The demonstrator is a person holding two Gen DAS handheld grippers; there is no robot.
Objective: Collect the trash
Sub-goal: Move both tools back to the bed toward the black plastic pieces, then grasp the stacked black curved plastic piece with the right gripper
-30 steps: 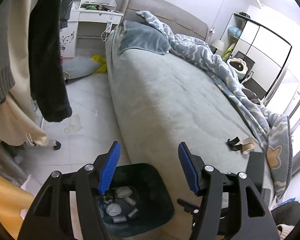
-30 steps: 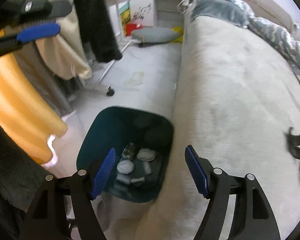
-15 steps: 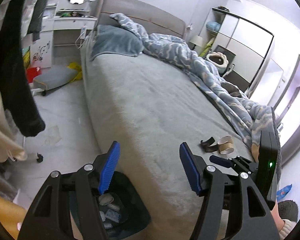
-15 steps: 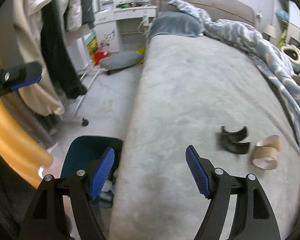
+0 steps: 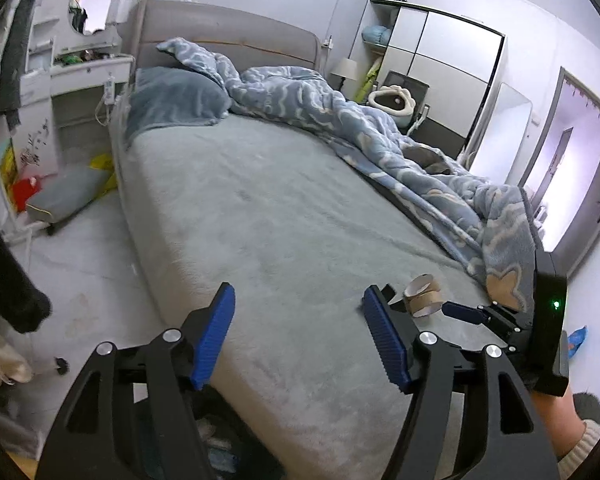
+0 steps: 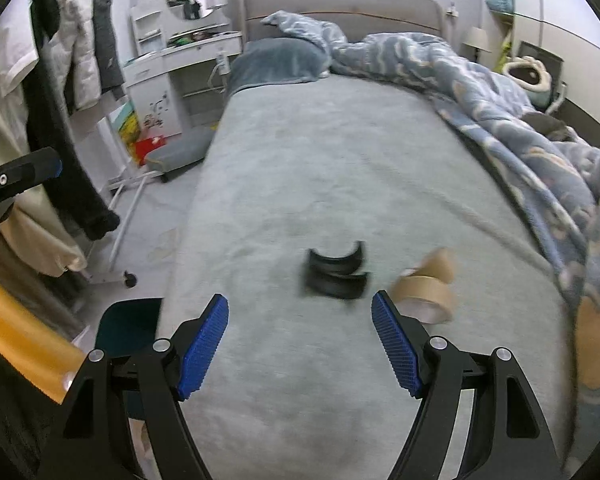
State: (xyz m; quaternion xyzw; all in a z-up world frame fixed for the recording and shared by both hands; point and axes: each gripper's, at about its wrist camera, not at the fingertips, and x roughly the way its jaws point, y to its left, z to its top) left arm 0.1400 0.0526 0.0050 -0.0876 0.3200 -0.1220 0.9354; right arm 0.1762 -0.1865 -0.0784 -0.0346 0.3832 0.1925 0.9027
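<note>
On the grey bed sheet (image 6: 340,160) lie two black curved plastic pieces (image 6: 336,274) and, to their right, two brown cardboard tape cores (image 6: 426,290). My right gripper (image 6: 300,350) hovers just short of the black pieces, open and empty. My left gripper (image 5: 302,338) hangs over the bed's near edge; its jaws are opening with nothing between them. From the left wrist view the cardboard cores (image 5: 422,296) sit beyond its right finger, which hides most of the black pieces. The dark teal trash bin (image 6: 126,326) stands on the floor beside the bed, holding crumpled litter.
A blue patterned duvet (image 5: 380,140) is bunched along the bed's far side. Clothes hang on a wheeled rack (image 6: 60,80) at the left. A grey cushion (image 5: 66,196) lies on the floor near a white dressing table (image 5: 84,76). A wardrobe (image 5: 440,68) stands at the back right.
Both views have swung up from the trash bin onto the bed. The black pieces and cardboard cores now lie just ahead of the right gripper. The left jaws stand wider.
</note>
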